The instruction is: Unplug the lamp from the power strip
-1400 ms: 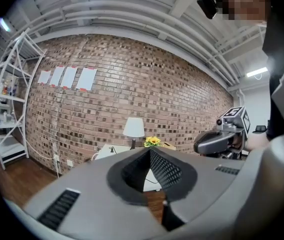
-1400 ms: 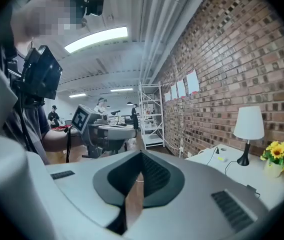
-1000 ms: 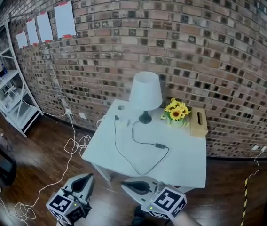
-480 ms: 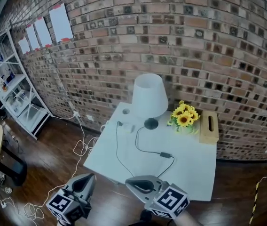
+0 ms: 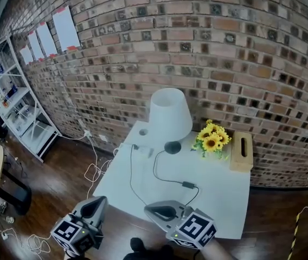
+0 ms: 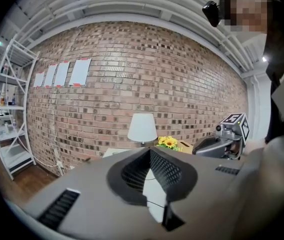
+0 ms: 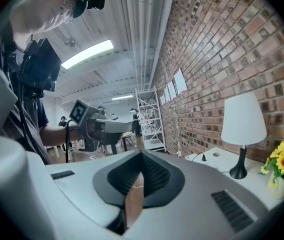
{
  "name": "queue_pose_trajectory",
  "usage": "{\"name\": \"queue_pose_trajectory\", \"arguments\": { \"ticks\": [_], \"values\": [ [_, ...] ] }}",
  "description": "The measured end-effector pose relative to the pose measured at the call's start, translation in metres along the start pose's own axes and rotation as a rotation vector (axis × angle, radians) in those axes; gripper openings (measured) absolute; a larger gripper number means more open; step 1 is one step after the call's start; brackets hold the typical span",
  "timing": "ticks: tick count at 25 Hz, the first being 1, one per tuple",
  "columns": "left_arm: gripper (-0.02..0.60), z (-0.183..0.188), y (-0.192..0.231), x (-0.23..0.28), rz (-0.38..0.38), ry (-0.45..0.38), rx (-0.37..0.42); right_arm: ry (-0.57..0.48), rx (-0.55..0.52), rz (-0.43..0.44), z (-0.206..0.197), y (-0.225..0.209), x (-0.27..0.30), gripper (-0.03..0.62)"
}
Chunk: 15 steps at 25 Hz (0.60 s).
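Nearest me, short of the table's (image 5: 219, 205) near edge, the left gripper (image 5: 98, 201) and right gripper (image 5: 149, 209) hang clenched on nothing. They need opening first. At the far left corner, beside the lamp (image 5: 169, 115), the plug (image 5: 135, 147) sits in the power strip (image 5: 145, 151): pin the strip, pull straight.

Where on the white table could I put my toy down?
Best spot: the bare front right of the table, between the cord and the right edge, in front of the flowers and box. A smaller patch lies left of the cord, at the front left corner. The back is crowded: lamp, power strip, flowers, box.
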<state>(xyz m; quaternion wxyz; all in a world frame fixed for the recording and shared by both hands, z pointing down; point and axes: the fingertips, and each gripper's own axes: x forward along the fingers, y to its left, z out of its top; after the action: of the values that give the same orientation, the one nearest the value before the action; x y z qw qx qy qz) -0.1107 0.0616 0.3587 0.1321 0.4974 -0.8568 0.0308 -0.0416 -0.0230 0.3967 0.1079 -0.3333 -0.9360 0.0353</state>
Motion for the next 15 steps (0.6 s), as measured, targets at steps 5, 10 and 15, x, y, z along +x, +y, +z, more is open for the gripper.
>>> {"name": "queue_pose_trajectory", "arguments": {
  "ticks": [5,10,15],
  "values": [
    [0.015,0.006,0.004,0.013,-0.029,-0.018,-0.01,0.06,-0.011,-0.016,-0.012,-0.012,0.004,-0.012],
    [0.015,0.005,0.015,0.028,-0.06,-0.035,-0.002,0.057,-0.006,-0.057,-0.007,-0.024,0.005,-0.012],
    [0.015,0.007,0.039,0.039,-0.095,-0.037,-0.007,0.08,0.0,-0.081,-0.003,-0.034,0.027,-0.012]
  ]
}}
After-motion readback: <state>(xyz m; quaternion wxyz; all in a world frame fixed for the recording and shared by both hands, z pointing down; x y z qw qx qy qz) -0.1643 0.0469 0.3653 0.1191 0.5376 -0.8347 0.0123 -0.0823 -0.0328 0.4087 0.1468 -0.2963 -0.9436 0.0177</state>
